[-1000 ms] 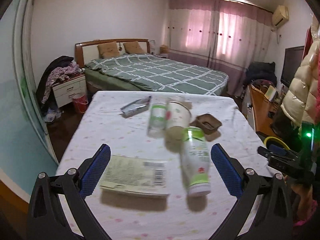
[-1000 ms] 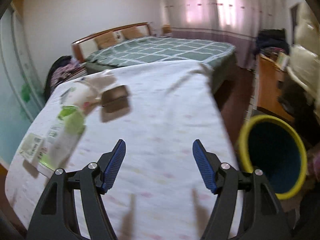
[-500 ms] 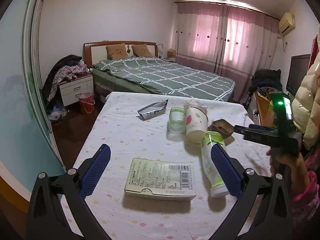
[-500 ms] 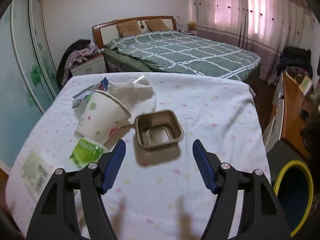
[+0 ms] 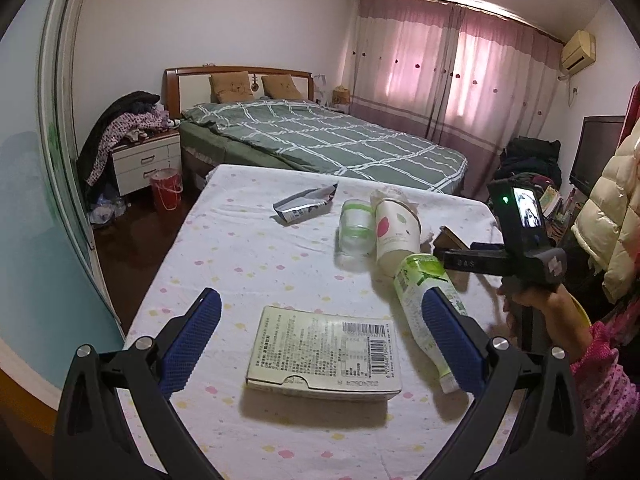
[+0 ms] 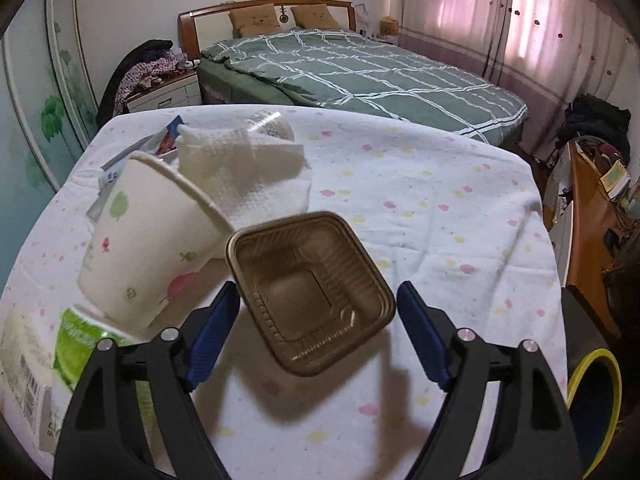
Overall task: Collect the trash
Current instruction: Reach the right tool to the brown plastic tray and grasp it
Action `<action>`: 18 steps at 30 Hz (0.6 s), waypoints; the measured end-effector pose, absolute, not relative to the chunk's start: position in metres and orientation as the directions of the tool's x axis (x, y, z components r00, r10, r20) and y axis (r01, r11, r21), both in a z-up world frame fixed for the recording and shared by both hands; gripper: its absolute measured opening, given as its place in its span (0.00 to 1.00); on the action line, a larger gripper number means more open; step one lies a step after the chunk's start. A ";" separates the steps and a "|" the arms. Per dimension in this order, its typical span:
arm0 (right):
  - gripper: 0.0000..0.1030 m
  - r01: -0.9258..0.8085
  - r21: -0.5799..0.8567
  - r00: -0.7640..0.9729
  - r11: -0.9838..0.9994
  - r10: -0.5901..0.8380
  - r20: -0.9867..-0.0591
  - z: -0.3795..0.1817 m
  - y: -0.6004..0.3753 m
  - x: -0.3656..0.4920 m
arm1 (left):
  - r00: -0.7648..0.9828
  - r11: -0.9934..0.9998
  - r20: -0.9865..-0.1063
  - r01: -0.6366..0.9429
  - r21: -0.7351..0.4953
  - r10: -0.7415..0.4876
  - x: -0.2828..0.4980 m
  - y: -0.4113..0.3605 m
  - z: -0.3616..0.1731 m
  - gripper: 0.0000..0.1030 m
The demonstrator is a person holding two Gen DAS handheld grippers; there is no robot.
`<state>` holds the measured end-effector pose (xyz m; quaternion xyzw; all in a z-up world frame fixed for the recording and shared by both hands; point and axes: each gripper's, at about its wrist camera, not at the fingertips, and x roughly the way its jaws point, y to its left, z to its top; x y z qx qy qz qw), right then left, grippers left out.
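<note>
Trash lies on a table under a white dotted cloth (image 5: 248, 252). My left gripper (image 5: 320, 344) is open above a flat cardboard box (image 5: 324, 354), with a green-labelled bottle (image 5: 424, 300) lying at its right finger. My right gripper (image 6: 316, 330) is open around a brown plastic tray (image 6: 310, 294), its fingers apart from the tray's sides. A tipped paper cup (image 6: 148, 240) and a white paper towel (image 6: 248, 168) lie just beyond the tray. A foil wrapper (image 5: 306, 204) and a clear jar (image 5: 354, 226) lie further back.
A yellow-rimmed bin (image 6: 596, 404) stands on the floor at the table's right. A bed (image 5: 320, 140) with a green cover is behind the table. A nightstand (image 5: 146, 162) and a red bucket (image 5: 166, 192) stand at the left. A desk (image 6: 592, 216) lines the right wall.
My right gripper has swung left from the bin side and closed in on the brown tray, which now sits between its fingers. My left gripper has drawn back slightly over the box.
</note>
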<state>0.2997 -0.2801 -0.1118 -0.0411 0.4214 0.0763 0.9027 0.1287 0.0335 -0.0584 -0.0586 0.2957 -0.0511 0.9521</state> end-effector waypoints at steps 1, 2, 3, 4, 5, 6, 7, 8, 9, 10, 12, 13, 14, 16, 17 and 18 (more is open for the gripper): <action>0.75 -0.165 -0.015 0.637 0.986 0.095 -0.765 -0.111 -0.282 0.301 | 0.819 0.988 -0.558 0.065 -0.141 -0.133 0.128 0.032 -0.059 0.96; 0.77 -0.164 -0.013 0.641 0.986 0.096 -0.761 -0.110 -0.284 0.302 | 0.819 0.988 -0.558 0.068 -0.138 -0.134 0.127 0.031 -0.059 0.96; 0.80 -0.166 -0.010 0.644 0.986 0.101 -0.758 -0.109 -0.286 0.303 | 0.820 0.988 -0.557 0.070 -0.134 -0.134 0.127 0.030 -0.059 0.96; 0.81 -0.167 -0.013 0.649 0.986 0.100 -0.755 -0.108 -0.287 0.304 | 0.820 0.989 -0.556 0.072 -0.130 -0.133 0.127 0.029 -0.060 0.96; 0.82 -0.170 -0.019 0.651 0.985 0.098 -0.753 -0.107 -0.287 0.304 | 0.819 0.989 -0.557 0.073 -0.131 -0.134 0.128 0.029 -0.060 0.96; 0.83 -0.174 -0.022 0.650 0.984 0.098 -0.754 -0.107 -0.287 0.305 | 0.818 0.988 -0.559 0.074 -0.133 -0.137 0.129 0.029 -0.060 0.96; 0.83 -0.180 -0.021 0.646 0.983 0.103 -0.756 -0.107 -0.288 0.307 | 0.816 0.988 -0.560 0.076 -0.137 -0.140 0.129 0.028 -0.060 0.96; 0.84 -0.186 -0.020 0.644 0.982 0.106 -0.758 -0.107 -0.287 0.307 | 0.815 0.987 -0.562 0.077 -0.140 -0.144 0.130 0.028 -0.060 0.96; 0.85 -0.191 -0.021 0.640 0.981 0.108 -0.761 -0.108 -0.288 0.309 | 0.814 0.987 -0.562 0.078 -0.142 -0.146 0.130 0.028 -0.061 0.96; 0.85 -0.193 -0.021 0.638 0.981 0.109 -0.762 -0.109 -0.288 0.310 | 0.815 0.987 -0.561 0.080 -0.143 -0.147 0.130 0.027 -0.061 0.96; 0.85 -0.198 -0.020 0.637 0.980 0.114 -0.762 -0.111 -0.288 0.312 | 0.816 0.987 -0.559 0.083 -0.139 -0.147 0.130 0.026 -0.060 0.96; 0.85 -0.202 -0.019 0.634 0.979 0.116 -0.764 -0.111 -0.288 0.313 | 0.816 0.987 -0.559 0.084 -0.137 -0.147 0.130 0.025 -0.060 0.96; 0.85 -0.207 -0.020 0.631 0.978 0.118 -0.767 -0.113 -0.288 0.315 | 0.815 0.987 -0.560 0.086 -0.137 -0.149 0.130 0.024 -0.060 0.96; 0.85 -0.212 -0.023 0.628 0.977 0.118 -0.769 -0.115 -0.285 0.316 | 0.813 0.986 -0.562 0.089 -0.138 -0.152 0.130 0.023 -0.060 0.96; 0.85 -0.219 -0.019 0.621 0.975 0.125 -0.774 -0.117 -0.284 0.318 | 0.812 0.986 -0.562 0.092 -0.139 -0.155 0.129 0.023 -0.060 0.96; 0.85 -0.222 -0.014 0.616 0.975 0.130 -0.777 -0.118 -0.282 0.317 | 0.812 0.986 -0.562 0.094 -0.141 -0.158 0.129 0.022 -0.060 0.96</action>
